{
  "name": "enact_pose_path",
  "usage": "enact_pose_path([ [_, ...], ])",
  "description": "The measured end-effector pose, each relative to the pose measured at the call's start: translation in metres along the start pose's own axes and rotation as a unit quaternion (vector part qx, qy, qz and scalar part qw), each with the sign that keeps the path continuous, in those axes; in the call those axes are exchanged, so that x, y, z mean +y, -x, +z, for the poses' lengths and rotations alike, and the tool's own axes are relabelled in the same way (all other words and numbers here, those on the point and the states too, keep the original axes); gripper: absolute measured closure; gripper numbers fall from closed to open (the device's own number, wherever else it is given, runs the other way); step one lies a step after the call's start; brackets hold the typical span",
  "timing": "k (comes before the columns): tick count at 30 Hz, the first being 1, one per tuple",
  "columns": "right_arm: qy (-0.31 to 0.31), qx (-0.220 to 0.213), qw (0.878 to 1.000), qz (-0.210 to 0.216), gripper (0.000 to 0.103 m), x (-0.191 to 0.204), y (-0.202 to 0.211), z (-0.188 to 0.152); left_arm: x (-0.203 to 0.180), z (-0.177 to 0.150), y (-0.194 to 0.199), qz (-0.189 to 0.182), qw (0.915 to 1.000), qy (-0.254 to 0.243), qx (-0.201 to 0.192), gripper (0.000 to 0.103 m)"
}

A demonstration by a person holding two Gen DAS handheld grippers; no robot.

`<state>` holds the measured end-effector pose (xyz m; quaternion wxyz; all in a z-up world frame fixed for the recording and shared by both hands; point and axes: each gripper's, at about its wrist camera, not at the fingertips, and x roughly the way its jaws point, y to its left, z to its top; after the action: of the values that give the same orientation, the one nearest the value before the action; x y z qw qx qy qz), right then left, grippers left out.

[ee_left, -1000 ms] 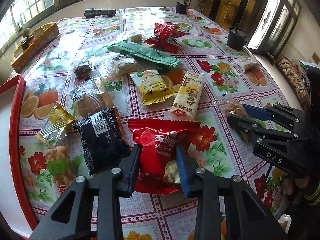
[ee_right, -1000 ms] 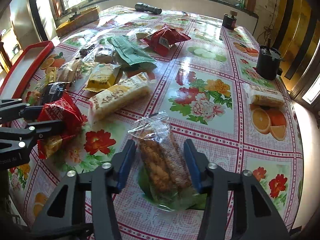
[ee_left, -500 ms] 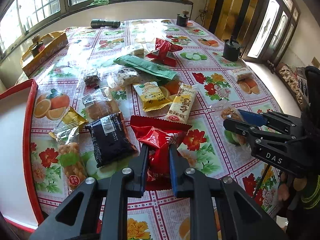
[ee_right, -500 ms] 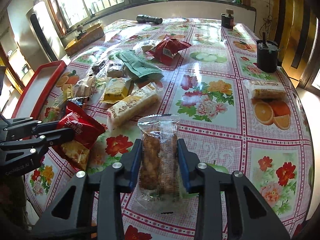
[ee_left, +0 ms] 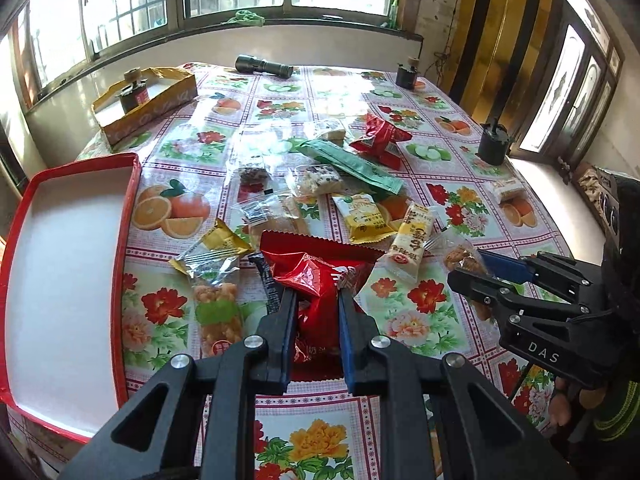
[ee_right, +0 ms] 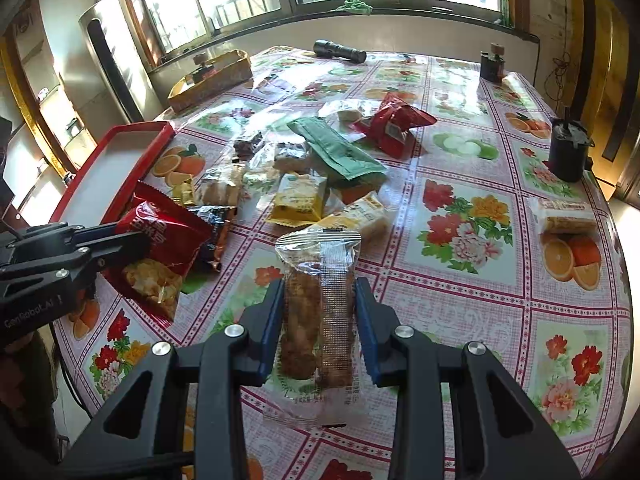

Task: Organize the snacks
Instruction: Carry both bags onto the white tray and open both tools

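My left gripper (ee_left: 317,300) is shut on a red snack bag (ee_left: 316,272), lifted off the floral table; the same bag (ee_right: 160,236) shows at the left of the right wrist view. A clear-wrapped brown biscuit bar (ee_right: 318,300) stands upright in my right gripper (ee_right: 320,292), which is shut on it above the table. The right gripper (ee_left: 476,268) appears at the right of the left wrist view. A pile of snack packets (ee_left: 340,196) lies mid-table: a green packet (ee_left: 352,164), yellow packets, another red bag (ee_left: 380,140). A red-rimmed white tray (ee_left: 132,208) sits at the left.
A yellow cardboard box (ee_left: 148,104) with a small jar stands at the back left. A black flashlight (ee_left: 262,66) lies at the far edge, and two dark jars (ee_left: 494,146) stand at the right. A lone wrapped snack (ee_right: 568,216) rests near the right edge.
Both grippers closed on their packets and rose off the table. The red bag crumpled between the left fingers; the biscuit bar came upright in the right ones.
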<state>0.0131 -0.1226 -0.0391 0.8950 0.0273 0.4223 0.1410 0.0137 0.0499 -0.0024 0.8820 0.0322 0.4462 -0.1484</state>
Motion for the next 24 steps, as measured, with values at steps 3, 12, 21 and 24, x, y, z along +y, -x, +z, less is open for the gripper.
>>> enact_pose_path([
  [3,0.009,-0.002,1.000,0.006,0.067,0.010,0.000,0.004,0.009,-0.001,0.003,0.010,0.9999,0.008,-0.004,0.085],
  [12,0.045,-0.007,0.998,0.042,0.067,0.053,-0.006,0.020,0.044,-0.003,0.024,0.039,0.9981,0.041,-0.025,0.085],
  [21,0.085,-0.006,0.990,0.111,0.066,0.123,-0.026,0.040,0.118,-0.013,0.054,0.099,0.9882,0.106,-0.050,0.085],
  [24,0.105,-0.007,0.985,0.135,0.066,0.154,-0.034,0.048,0.146,-0.020,0.060,0.122,0.9822,0.133,-0.052,0.085],
])
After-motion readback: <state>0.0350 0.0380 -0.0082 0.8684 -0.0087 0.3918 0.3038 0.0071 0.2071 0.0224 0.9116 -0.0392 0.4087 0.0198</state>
